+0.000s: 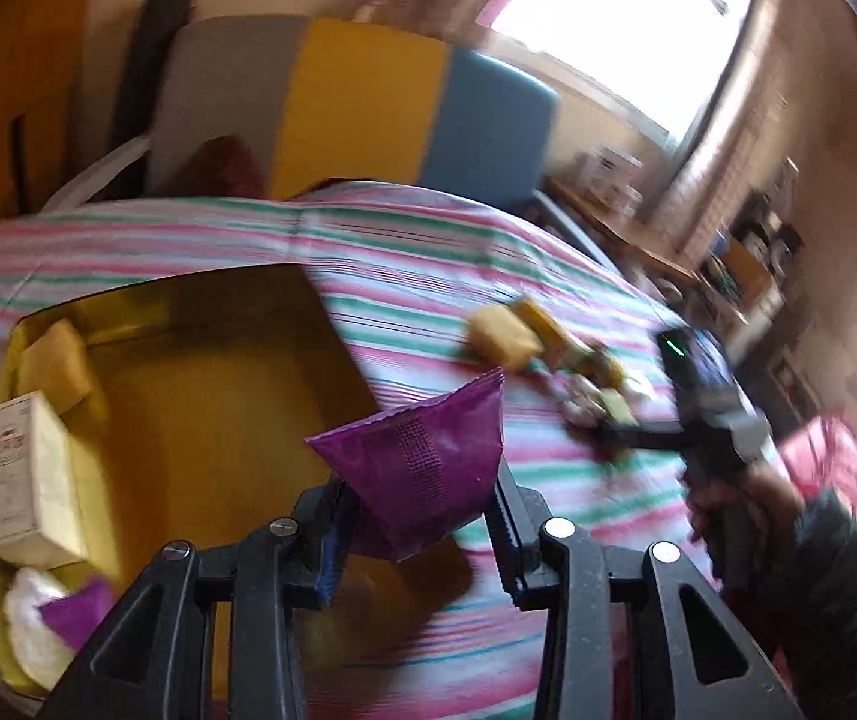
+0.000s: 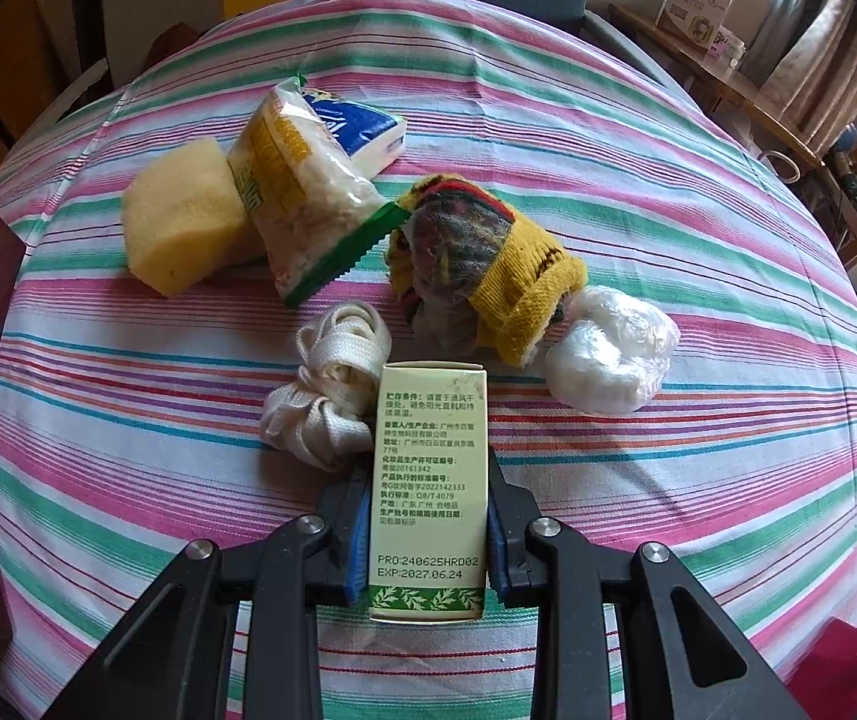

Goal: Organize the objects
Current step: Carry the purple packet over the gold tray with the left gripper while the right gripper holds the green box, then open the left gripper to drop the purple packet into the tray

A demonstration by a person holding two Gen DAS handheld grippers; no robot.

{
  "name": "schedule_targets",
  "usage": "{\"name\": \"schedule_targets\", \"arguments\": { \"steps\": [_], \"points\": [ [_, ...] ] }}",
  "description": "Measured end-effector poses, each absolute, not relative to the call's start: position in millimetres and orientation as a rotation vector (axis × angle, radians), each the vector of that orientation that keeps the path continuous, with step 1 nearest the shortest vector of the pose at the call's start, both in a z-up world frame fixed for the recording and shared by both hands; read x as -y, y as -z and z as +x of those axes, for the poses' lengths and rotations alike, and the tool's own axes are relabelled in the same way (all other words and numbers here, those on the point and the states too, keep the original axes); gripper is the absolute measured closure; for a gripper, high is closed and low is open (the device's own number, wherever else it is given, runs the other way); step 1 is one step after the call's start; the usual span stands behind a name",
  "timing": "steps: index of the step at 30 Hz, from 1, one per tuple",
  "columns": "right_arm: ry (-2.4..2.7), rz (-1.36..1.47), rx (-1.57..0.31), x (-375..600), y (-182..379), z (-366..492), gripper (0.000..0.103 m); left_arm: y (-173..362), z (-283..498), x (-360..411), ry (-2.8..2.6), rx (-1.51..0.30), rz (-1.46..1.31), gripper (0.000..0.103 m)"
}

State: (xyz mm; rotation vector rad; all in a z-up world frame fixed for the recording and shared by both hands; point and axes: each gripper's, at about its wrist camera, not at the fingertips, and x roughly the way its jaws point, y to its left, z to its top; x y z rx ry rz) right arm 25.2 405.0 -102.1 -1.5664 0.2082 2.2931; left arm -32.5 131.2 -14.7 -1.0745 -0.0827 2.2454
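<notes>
Right gripper pinches a green box above the striped cloth, with a rope at its 11 o'clock. Left gripper pinches a purple packet, and the yellow tray sits at its 10 o'clock.

On the striped tablecloth: one sponge, two packets, one knitted bundle, one webbing coil, one plastic-wrapped lump, one carton. In the yellow box: one sponge, one carton, one white cloth.
</notes>
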Motion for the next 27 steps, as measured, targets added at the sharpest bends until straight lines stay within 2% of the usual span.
{"name": "schedule_targets", "arguments": {
  "steps": [4, 9, 18, 21, 23, 25, 27],
  "points": [
    [-2.291, -1.566, -0.191, -398.5, 97.4, 30.3, 0.073, 26.9, -77.1, -94.4, -2.300, 0.177, -1.186, 0.064],
    [-2.288, -1.570, -0.170, -396.1, 97.1, 30.2, 0.073, 46.9, -127.3, -72.8, -2.359, 0.210, -1.303, 0.064],
    [-2.286, -1.575, -0.143, -394.1, 97.0, 29.5, 0.073, 89.3, -200.2, -65.5, -2.405, 0.118, -1.473, 0.064],
    [-2.285, -1.575, -0.140, -393.3, 96.6, 30.2, 0.073, 92.0, -209.9, -72.0, -2.418, 0.069, -1.489, 0.061],
    [-2.286, -1.576, -0.137, -393.3, 96.5, 30.4, 0.073, 92.1, -213.6, -76.4, -2.429, 0.028, -1.497, 0.054],
    [-2.286, -1.576, -0.137, -393.5, 96.7, 30.1, 0.073, 91.2, -214.2, -75.5, -2.442, 0.028, -1.501, 0.053],
    [-2.286, -1.576, -0.139, -393.7, 96.7, 30.0, 0.073, 85.7, -209.4, -72.9, -2.455, 0.033, -1.483, 0.047]
  ]
}}
